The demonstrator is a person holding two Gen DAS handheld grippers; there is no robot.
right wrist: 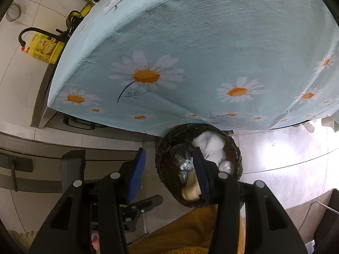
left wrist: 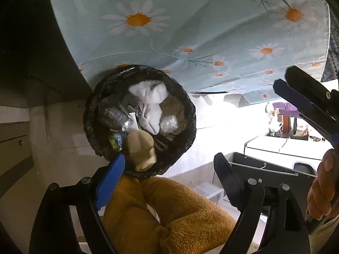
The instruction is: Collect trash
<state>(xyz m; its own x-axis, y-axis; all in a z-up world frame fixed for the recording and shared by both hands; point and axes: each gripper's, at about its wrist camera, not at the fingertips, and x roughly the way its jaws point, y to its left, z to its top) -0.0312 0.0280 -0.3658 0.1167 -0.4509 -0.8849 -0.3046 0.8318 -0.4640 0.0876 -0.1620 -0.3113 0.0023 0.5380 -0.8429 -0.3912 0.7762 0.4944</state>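
Both grippers, left (left wrist: pixel 167 182) and right (right wrist: pixel 169 175), hung apart and empty over the bin (left wrist: pixel 191 114) beside the daisy tablecloth (left wrist: pixel 190 31). Crumpled tissue (left wrist: pixel 148 95) inside looked light and squishy, so I'd pinch a bunched fold.

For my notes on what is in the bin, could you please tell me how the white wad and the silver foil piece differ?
The white wad is soft, matte and bigger, lying toward the tablecloth side of the bin; the silver foil piece is shiny, crinkled and darker, lying left of the wad in the left wrist view. Both are crumpled trash resting inside the black-lined bin.
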